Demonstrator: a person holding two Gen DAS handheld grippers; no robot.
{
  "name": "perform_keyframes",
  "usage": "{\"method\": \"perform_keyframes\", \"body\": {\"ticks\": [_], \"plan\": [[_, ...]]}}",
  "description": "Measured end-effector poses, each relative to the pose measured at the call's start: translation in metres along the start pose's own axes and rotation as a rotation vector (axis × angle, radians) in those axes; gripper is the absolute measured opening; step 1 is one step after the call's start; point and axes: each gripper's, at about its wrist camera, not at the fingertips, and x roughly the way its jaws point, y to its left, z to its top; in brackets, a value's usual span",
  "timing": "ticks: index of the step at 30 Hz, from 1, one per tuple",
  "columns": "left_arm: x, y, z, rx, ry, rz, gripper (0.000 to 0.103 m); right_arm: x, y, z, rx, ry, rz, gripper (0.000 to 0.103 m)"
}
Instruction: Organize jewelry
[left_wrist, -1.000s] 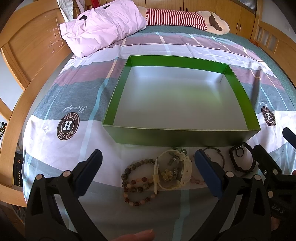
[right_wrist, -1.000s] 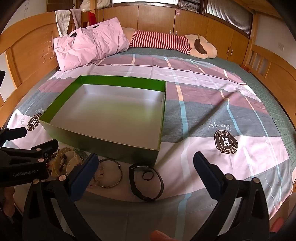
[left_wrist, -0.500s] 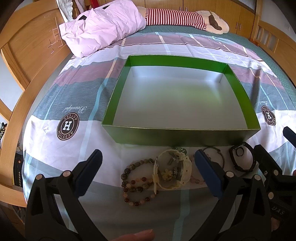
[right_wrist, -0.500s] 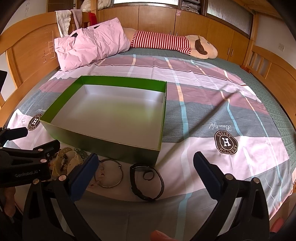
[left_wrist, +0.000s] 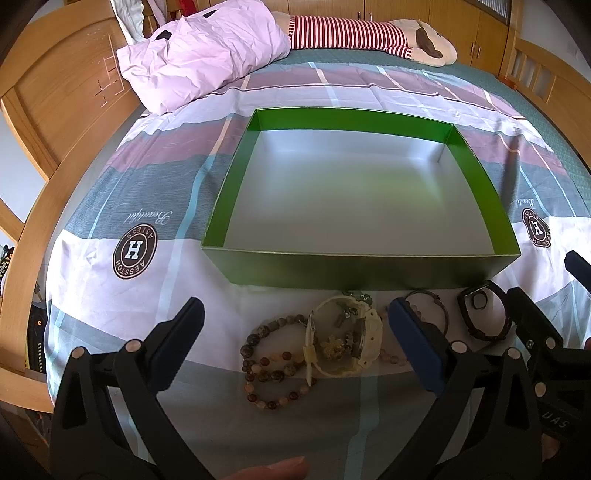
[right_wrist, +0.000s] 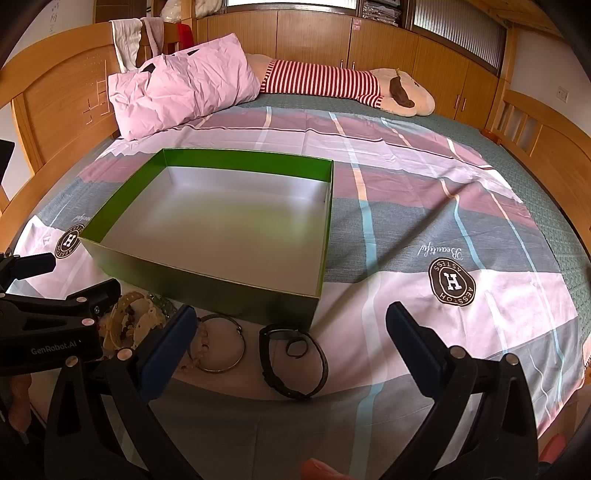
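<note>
An empty green box (left_wrist: 476, 184) with a silver floor sits on the bed; it also shows in the right wrist view (right_wrist: 325, 236). Jewelry lies in front of its near wall: a brown bead bracelet (left_wrist: 273, 365), a cream watch (left_wrist: 347, 336), a thin bangle (right_wrist: 221, 345) and a black watch (right_wrist: 291, 360). My left gripper (left_wrist: 295, 343) is open and empty, just above the beads and cream watch. My right gripper (right_wrist: 288, 343) is open and empty over the bangle and black watch.
A pink pillow (left_wrist: 199, 55) and a striped plush toy (left_wrist: 369, 33) lie at the far end of the bed. Wooden bed frame (left_wrist: 48, 110) runs along the left. The patterned bedsheet (right_wrist: 461, 229) stretches out right of the box.
</note>
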Motion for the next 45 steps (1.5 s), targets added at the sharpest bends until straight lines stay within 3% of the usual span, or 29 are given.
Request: {"method": "perform_keyframes", "body": {"ticks": [45], "plan": [[0.0016,-0.0036,-0.0017,0.008,0.008,0.005,0.101,0.0034,-0.0007,-0.0009,-0.007,0.009,-0.003,0.102]]}}
